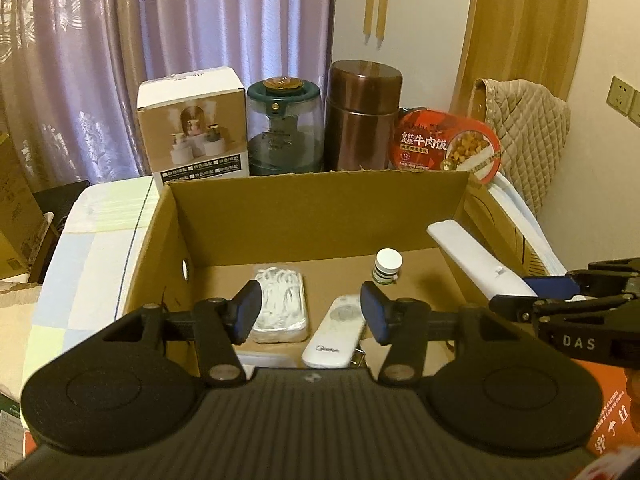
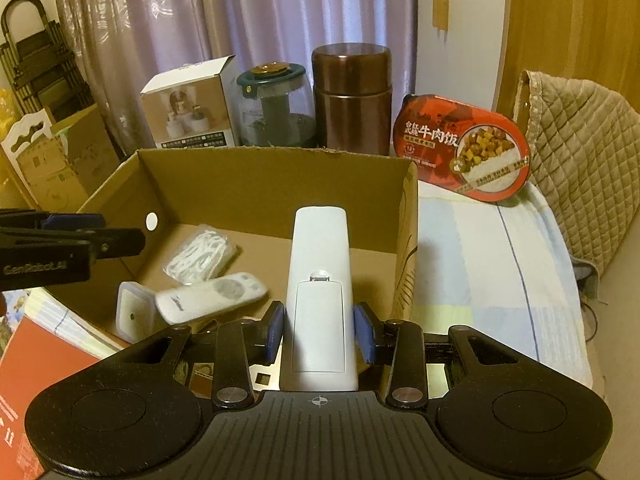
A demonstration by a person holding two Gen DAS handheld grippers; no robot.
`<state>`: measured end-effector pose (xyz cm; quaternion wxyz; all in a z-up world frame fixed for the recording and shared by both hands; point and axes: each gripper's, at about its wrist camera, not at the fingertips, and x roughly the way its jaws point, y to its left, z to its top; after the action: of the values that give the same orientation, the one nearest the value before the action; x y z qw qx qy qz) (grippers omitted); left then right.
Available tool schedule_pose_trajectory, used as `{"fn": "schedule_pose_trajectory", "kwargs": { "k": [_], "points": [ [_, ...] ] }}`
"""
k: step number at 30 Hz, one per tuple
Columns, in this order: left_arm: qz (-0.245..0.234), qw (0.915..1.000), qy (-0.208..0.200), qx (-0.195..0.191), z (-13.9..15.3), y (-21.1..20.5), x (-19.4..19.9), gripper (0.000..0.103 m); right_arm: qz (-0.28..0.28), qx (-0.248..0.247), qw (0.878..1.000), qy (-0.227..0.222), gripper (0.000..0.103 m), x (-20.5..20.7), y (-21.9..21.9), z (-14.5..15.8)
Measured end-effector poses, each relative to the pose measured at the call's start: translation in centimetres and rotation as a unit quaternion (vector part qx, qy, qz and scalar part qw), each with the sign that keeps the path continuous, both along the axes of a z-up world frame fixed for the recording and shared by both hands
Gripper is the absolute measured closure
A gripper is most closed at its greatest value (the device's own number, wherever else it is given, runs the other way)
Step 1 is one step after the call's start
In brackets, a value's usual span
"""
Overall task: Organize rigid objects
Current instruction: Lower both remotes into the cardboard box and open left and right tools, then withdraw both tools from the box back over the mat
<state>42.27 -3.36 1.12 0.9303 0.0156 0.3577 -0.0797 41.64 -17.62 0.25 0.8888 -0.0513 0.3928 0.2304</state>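
Observation:
An open cardboard box (image 1: 304,212) (image 2: 256,176) sits on the bed. In it lie a white Midea remote (image 1: 334,334) (image 2: 212,298), a clear case of white floss picks (image 1: 282,304) (image 2: 200,256), a small white-capped bottle (image 1: 387,266) and a small square white lidded container (image 2: 134,314). My left gripper (image 1: 311,310) is open and empty over the box's near edge. My right gripper (image 2: 319,330) is shut on a long white remote (image 2: 320,280), back side up, held over the box's right side; this remote also shows in the left wrist view (image 1: 476,258).
Behind the box stand a white product box (image 1: 192,128), a green-lidded glass jar (image 1: 284,128), a brown metal canister (image 1: 362,116) and a red beef-rice meal tub (image 1: 446,146). A quilted beige cover (image 2: 580,160) lies at the right. Cardboard boxes (image 2: 60,160) stand at the left.

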Motion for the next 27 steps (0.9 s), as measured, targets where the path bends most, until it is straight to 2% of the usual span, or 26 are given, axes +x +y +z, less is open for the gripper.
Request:
{"fn": "schedule_pose_trajectory", "kwargs": {
  "k": [9, 12, 13, 14, 16, 22, 27],
  "points": [
    [0.005, 1.0, -0.003, -0.004, -0.1, 0.4, -1.2, 0.054, 0.003, 0.012, 1.0, -0.008, 0.069, -0.1, 0.6, 0.5],
    [0.008, 0.9999, -0.008, -0.006, 0.2, 0.6, -2.1, 0.049, -0.005, 0.028, 0.999, -0.018, 0.067, -0.1, 0.3, 1.1],
    [0.01, 0.9999, -0.01, -0.008, 0.4, 0.6, -2.5, 0.046, -0.009, 0.032, 0.999, -0.018, 0.063, -0.2, 0.2, 1.3],
    [0.01, 0.9998, -0.012, -0.009, 0.5, 0.7, -2.8, 0.045, -0.011, 0.038, 0.999, -0.021, 0.054, -0.5, -0.1, 1.5],
    [0.013, 0.9997, -0.018, -0.008, 0.9, 0.8, -3.8, 0.04, -0.014, 0.047, 0.998, -0.031, 0.046, -1.1, -0.5, 2.2],
    [0.018, 0.9993, -0.029, -0.014, 2.0, 0.8, -7.9, 0.037, -0.012, 0.059, 0.997, -0.048, 0.043, -4.2, -2.3, 4.4],
    [0.028, 0.9988, -0.037, -0.016, 2.9, 0.6, -12.2, 0.033, -0.007, 0.067, 0.996, -0.056, 0.042, -8.8, -4.3, 5.8]
  ]
}}
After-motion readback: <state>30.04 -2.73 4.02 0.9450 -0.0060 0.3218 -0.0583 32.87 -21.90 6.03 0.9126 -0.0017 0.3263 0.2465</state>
